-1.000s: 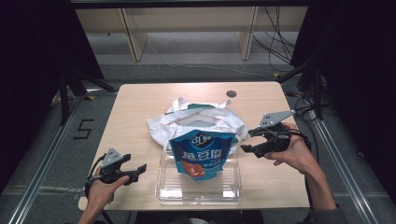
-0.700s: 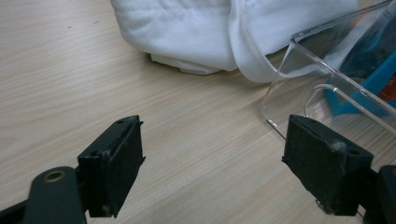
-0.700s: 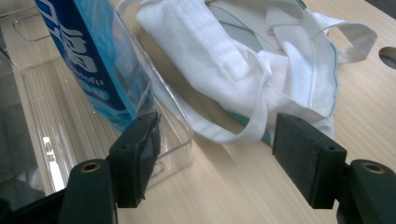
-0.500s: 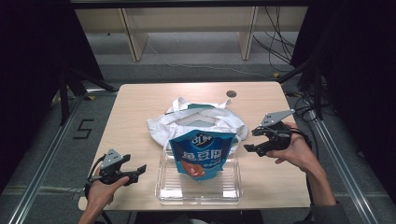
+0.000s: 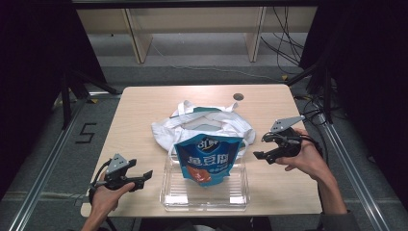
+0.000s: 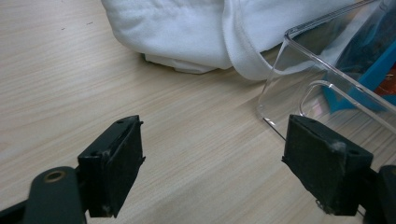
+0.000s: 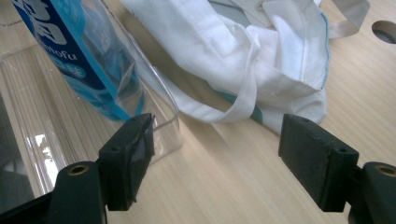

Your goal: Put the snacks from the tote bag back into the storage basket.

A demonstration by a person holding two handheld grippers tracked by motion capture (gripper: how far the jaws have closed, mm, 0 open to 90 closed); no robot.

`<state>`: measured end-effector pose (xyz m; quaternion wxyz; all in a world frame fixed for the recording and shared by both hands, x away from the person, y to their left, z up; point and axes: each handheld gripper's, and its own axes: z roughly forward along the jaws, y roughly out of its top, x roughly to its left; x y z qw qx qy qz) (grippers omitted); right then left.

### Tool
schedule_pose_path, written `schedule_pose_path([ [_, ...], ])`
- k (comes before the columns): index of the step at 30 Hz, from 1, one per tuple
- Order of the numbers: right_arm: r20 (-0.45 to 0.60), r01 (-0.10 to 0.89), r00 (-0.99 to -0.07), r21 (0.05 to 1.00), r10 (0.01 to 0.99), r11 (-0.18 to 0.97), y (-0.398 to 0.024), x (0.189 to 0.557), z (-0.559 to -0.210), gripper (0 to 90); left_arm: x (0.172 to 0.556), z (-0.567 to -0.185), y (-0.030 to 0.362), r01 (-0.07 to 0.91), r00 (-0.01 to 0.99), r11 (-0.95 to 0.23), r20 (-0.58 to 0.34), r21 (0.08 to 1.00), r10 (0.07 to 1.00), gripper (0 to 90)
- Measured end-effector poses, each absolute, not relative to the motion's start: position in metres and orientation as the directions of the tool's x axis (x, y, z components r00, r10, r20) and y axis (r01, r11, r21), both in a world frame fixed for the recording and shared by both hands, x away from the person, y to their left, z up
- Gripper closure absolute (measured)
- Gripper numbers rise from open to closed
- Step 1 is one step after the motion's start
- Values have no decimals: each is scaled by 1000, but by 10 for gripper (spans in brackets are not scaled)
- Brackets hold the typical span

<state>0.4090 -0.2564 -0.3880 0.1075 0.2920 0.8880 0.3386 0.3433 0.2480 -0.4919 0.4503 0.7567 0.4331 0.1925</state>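
High view: blue snack bag (image 5: 209,161) stands upright in the clear tray (image 5: 206,198), white tote (image 5: 202,124) just behind. Right claw (image 5: 260,155) has just been opening, nothing between its jaws, beside the tray; left claw (image 5: 146,175) gapes empty on bare counter (image 5: 144,108).

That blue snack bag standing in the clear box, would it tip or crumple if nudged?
The snack bag stands tall, leaning on the clear box, so it would probably tip easily. Its puffy foil look suggests it is light and crumples.
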Motion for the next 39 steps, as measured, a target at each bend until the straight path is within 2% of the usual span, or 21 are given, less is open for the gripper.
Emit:
schedule_pose_path([
  [7, 26, 462, -804, 655, 594, 597, -256, 408, -395, 273, 343, -492, 249, 484, 546, -213, -103, 849, 831, 192],
  [9, 5, 439, -806, 675, 591, 593, -258, 410, -397, 270, 343, -492, 249, 483, 547, -214, -102, 849, 831, 192],
  [10, 16, 464, -800, 650, 600, 602, -259, 408, -395, 269, 342, -493, 250, 483, 546, -213, -102, 849, 832, 192],
  [13, 8, 452, -793, 677, 609, 580, -260, 407, -400, 268, 342, -492, 251, 476, 551, -222, -92, 851, 830, 192],
  [14, 32, 472, -795, 659, 606, 585, -261, 405, -399, 268, 342, -492, 251, 477, 551, -223, -91, 850, 830, 192],
  [18, 7, 460, -788, 671, 615, 582, -265, 403, -401, 267, 342, -492, 250, 481, 546, -214, -100, 850, 832, 192],
  [19, 29, 490, -771, 666, 636, 563, -265, 400, -402, 265, 342, -492, 250, 481, 547, -214, -100, 850, 831, 192],
  [23, 21, 476, -753, 707, 658, 523, -271, 395, -413, 262, 342, -493, 250, 482, 546, -214, -100, 850, 832, 192],
  [29, 35, 501, -725, 712, 688, 492, -278, 385, -425, 258, 342, -493, 250, 482, 545, -213, -100, 850, 833, 192],
  [30, 54, 533, -710, 693, 702, 486, -278, 382, -425, 258, 342, -493, 250, 482, 545, -214, -99, 850, 833, 192],
  [31, 33, 498, -726, 714, 687, 492, -280, 383, -429, 256, 342, -493, 250, 482, 544, -214, -99, 850, 833, 192],
  [32, 54, 538, -706, 688, 706, 486, -281, 380, -428, 256, 342, -493, 250, 481, 545, -214, -98, 850, 833, 192],
  [39, 61, 540, -684, 712, 726, 449, -283, 369, -442, 256, 342, -493, 249, 481, 546, -214, -99, 850, 832, 192],
])
